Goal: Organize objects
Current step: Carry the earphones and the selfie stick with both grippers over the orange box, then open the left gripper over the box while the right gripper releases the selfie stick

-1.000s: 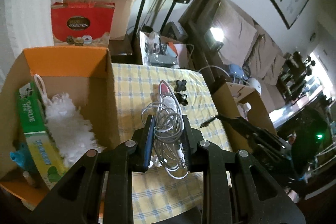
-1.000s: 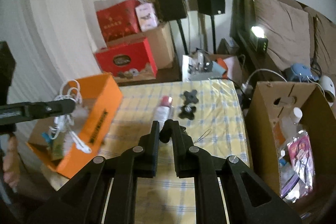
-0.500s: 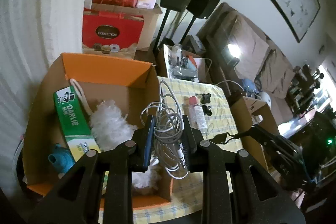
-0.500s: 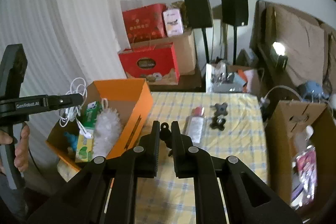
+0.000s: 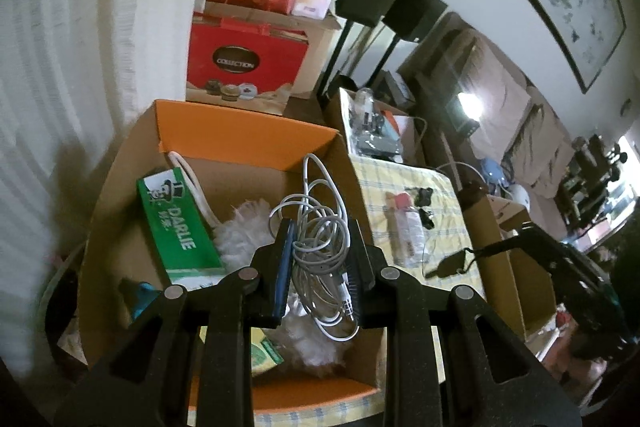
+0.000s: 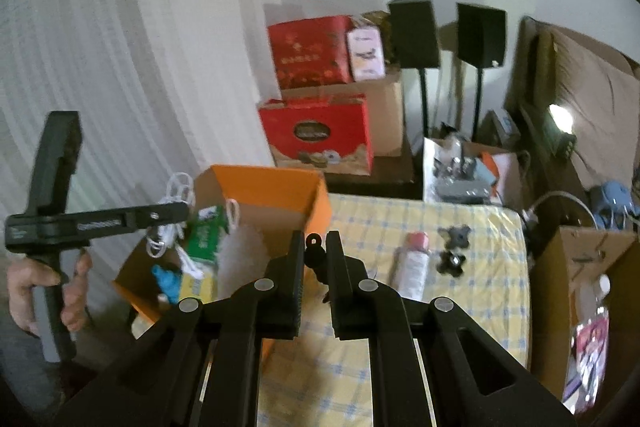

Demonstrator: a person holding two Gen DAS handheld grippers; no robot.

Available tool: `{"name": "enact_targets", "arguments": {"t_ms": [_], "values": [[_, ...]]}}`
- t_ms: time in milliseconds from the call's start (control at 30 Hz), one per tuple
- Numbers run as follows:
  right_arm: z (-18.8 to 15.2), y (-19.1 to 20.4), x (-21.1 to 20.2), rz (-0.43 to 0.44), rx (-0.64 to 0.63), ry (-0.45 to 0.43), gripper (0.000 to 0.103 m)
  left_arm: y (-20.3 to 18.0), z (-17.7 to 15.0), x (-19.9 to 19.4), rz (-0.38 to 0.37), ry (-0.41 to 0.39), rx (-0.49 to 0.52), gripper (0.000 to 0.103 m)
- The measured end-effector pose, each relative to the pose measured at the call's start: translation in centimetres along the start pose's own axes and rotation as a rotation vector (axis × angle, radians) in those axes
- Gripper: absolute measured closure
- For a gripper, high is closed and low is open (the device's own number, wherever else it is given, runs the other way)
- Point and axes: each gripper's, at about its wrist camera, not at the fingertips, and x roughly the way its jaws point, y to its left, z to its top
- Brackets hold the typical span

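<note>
On the left, the left gripper point(image 5: 320, 259) has its fingers point(image 5: 283, 267) clamped on a tangled bundle of white cable point(image 5: 320, 247). The loops of the cable stand up above the fingertips and its plug ends hang down below them, so its long axis runs about along the fingers. Directly under and ahead of these fingers lies the open orange box point(image 5: 248, 131), which stands on the left end of the desk point(image 5: 440, 227). Inside the box, to the left of the fingers, a green toothpaste carton point(image 5: 176, 223) lies with its length going away from the fingers, and beside it, just under the fingertips, is a white fluffy duster point(image 5: 244, 227). A small blue thing sits in the near left corner; what it is I cannot tell. So I judge that the cable hangs over the box, and the free place for it is below the fingers, on or near the duster.

To the right of the box, on the checked cloth of the desk, a bottle with a pink cap point(image 6: 412, 263) lies with its cap pointing away, and two small black clips point(image 6: 452, 247) lie beside it.

The right gripper point(image 6: 316, 255) has its fingers pressed on a small black clip point(image 6: 314, 255). It hangs over the desk just right of the box wall, so the left hand is the nearer one to the box.
</note>
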Motion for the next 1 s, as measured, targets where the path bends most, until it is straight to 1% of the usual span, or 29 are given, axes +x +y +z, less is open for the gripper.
{"name": "enact_targets", "arguments": {"t_ms": [100,167,333,433,533,767,867,933,1000], "values": [[1.2,1.7,0.7,0.030,-0.032,-0.001,0.094,0.7,0.8,0.6,0.012,0.004,0.001,0.081],[1.9,2.7,1.3,0.046,-0.050,0.002,0.094,1.0,1.4,1.2,0.034,0.008,0.004,0.081],[2.9,4.7,4.1,0.072,-0.080,0.030,0.094,1.7,2.9,3.7,0.081,0.035,0.018,0.081],[3.0,5.5,6.3,0.073,-0.095,0.054,0.094,2.2,3.6,5.4,0.111,0.049,0.027,0.080],[3.1,6.0,8.5,0.074,-0.102,0.080,0.094,2.6,4.1,7.2,0.124,0.067,0.028,0.080],[2.5,6.3,13.1,0.086,-0.106,0.143,0.094,4.0,4.7,10.6,0.128,0.120,0.010,0.079],[1.8,6.8,14.3,0.115,-0.110,0.162,0.094,5.0,4.9,11.6,0.130,0.147,-0.004,0.076],[1.2,7.6,15.0,0.151,-0.120,0.176,0.094,5.7,4.9,11.9,0.129,0.160,-0.023,0.069],[0.6,8.5,15.5,0.184,-0.137,0.193,0.093,6.5,4.8,11.8,0.117,0.167,-0.051,0.050]]}}
